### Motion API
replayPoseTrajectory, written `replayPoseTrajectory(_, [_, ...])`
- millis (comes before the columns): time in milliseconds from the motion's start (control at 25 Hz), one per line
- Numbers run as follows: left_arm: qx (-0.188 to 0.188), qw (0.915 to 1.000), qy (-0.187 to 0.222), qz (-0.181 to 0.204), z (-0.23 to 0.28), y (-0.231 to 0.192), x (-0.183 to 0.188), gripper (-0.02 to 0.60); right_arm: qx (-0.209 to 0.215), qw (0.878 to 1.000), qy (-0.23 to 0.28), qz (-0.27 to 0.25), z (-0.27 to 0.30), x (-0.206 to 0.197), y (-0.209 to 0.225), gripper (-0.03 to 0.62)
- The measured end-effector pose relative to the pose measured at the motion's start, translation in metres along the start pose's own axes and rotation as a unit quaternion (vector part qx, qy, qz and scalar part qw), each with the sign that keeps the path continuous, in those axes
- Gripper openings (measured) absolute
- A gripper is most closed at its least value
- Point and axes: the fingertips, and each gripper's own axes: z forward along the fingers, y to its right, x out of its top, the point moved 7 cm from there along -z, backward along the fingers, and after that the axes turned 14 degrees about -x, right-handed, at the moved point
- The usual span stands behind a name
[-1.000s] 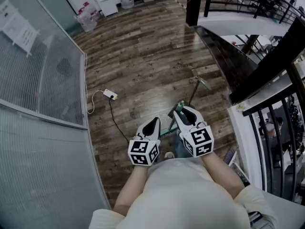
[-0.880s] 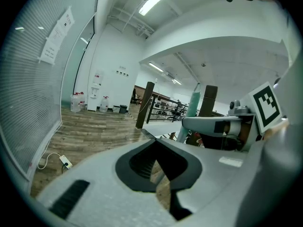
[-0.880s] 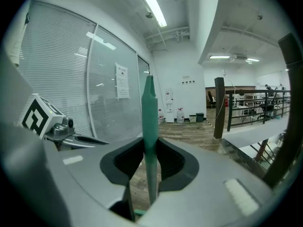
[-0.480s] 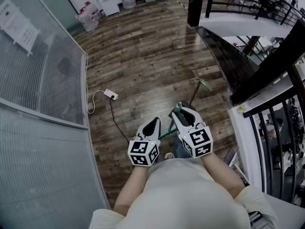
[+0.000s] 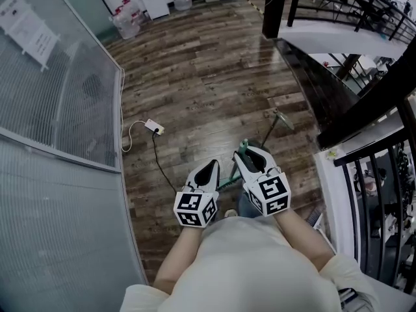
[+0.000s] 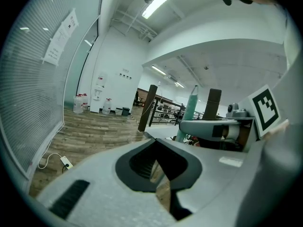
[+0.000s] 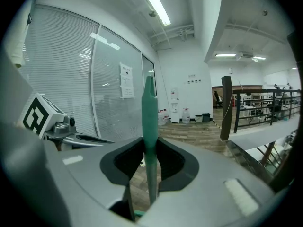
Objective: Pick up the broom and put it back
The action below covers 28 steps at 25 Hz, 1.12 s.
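Note:
In the head view my right gripper (image 5: 251, 153) is shut on the green broom handle (image 5: 245, 145), whose top pokes out just past the jaws. A lower green stretch of the broom shows between the two grippers. In the right gripper view the handle (image 7: 150, 112) stands upright, pinched between the black pads of the right gripper (image 7: 150, 148). My left gripper (image 5: 208, 168) hangs beside it to the left, shut and holding nothing. In its own view the left gripper (image 6: 156, 148) shows only a sliver of floor between its jaws.
A white power strip (image 5: 154, 127) with its cable lies on the wood floor ahead left. A glass partition with blinds (image 5: 58, 109) runs along the left. Black railings (image 5: 367, 168) and a dark column (image 5: 276, 5) stand at the right. A thin pole with a greenish end (image 5: 278, 118) stands beyond the right gripper.

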Motion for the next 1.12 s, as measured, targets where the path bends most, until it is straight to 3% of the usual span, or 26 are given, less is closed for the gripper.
replayPoseTrajectory(640, [0.088,0.9946,0.050,-0.022,-0.008,-0.038,0.019,0.003,0.111,0.993,-0.001,-0.032,0.060,0.027,-0.016,0.098])
replayPoseTrajectory(1120, [0.194,0.9738,0.108,-0.047,-0.023,-0.062,0.041,0.003,0.233,0.970,-0.003,-0.076,0.104,0.053,-0.037,0.098])
